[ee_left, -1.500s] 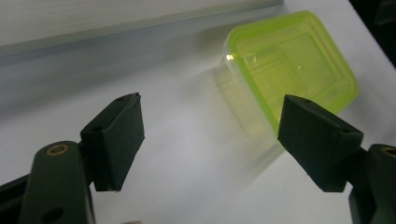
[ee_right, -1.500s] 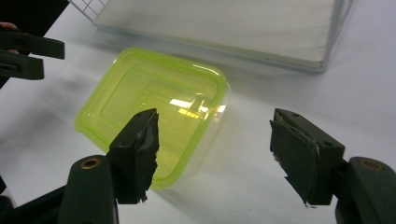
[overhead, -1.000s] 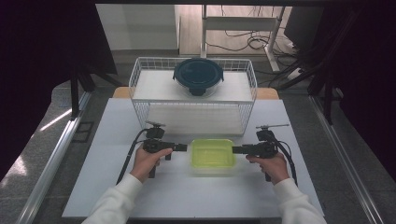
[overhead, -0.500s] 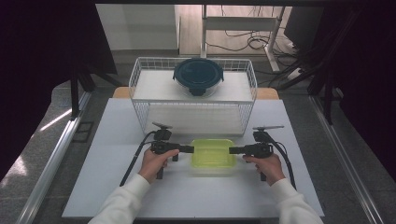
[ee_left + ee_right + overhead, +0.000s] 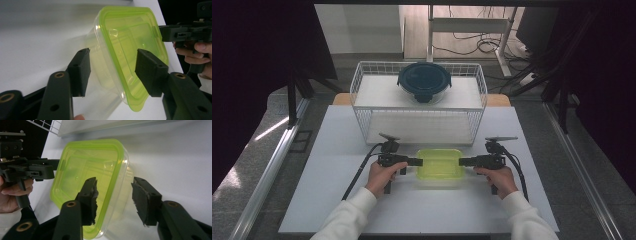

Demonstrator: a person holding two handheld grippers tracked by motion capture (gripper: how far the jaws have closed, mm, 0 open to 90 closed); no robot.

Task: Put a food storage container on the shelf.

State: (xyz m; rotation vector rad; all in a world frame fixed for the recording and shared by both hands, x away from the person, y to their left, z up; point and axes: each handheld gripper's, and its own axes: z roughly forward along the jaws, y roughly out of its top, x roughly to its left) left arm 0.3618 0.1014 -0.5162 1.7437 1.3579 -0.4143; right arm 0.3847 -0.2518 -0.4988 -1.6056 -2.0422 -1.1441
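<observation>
1. Lying on the white table, the green-lidded plastic box sits just in front of the wire basket, between the two grippers.
2. The left gripper points at the box's left end. In the left gripper view its jaws have just been closing and stand partly open astride that end, one over the lid and one beside the clear wall; neither pad presses on the box yet.
3. The right gripper points at the right end. In the right gripper view its jaws have likewise just been closing, one over the lid's edge and the other outside the wall, with a gap on both sides.
4. A dark round bowl with a lid rests on the shelf inside the basket, well apart from the box.
5. Each gripper is held by a hand in a white sleeve.
</observation>
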